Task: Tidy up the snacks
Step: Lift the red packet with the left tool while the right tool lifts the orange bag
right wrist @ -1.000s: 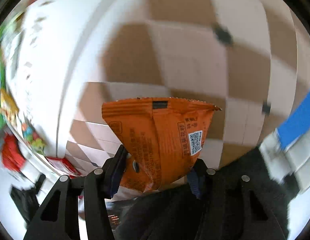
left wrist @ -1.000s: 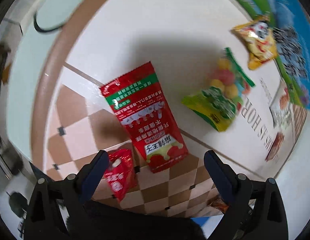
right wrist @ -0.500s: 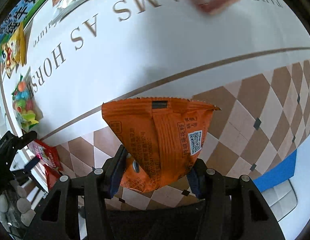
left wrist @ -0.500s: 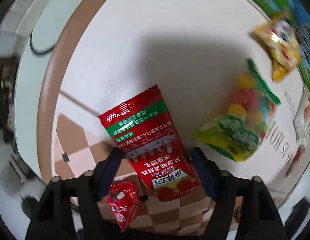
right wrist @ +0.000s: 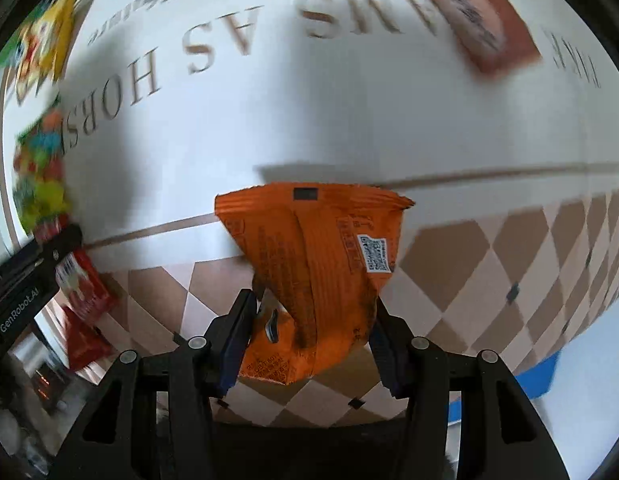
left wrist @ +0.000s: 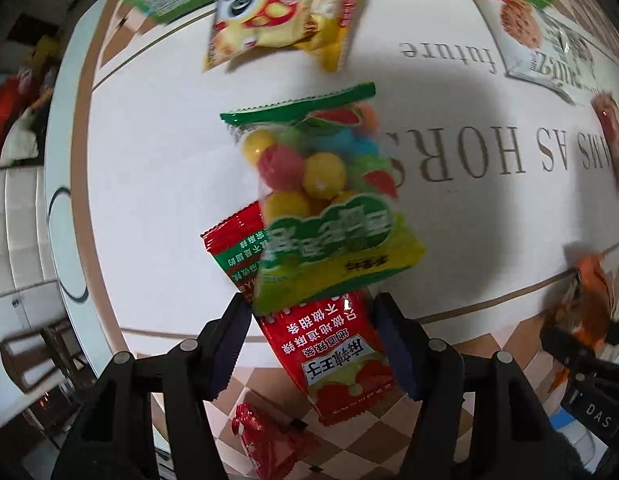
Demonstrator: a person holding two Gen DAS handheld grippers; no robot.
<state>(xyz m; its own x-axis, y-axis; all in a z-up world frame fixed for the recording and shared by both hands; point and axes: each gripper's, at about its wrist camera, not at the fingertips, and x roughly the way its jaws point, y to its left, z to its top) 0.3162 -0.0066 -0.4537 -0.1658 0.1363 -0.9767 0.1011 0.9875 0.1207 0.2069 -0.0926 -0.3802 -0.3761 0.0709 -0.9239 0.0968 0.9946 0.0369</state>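
right gripper (right wrist: 309,332) has its jaws clamped on the orange packet (right wrist: 315,280), left gripper (left wrist: 313,344) jaws apart around the long red sachet (left wrist: 333,344)

under the left one there's a small red packet (left wrist: 269,444) on the checkered part of the surface (left wrist: 157,152). further out the candy-ball bag (left wrist: 325,204) overlaps the sachet's far end, then the yellow panda bag (left wrist: 285,12), with a cookie pack (left wrist: 545,48) off to the side.

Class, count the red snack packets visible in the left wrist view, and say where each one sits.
2. A long red packet lies between the left tool's fingers, its far end under the candy-ball bag. A small red packet lies nearer the camera, on the checkered cloth. Others may be hidden.
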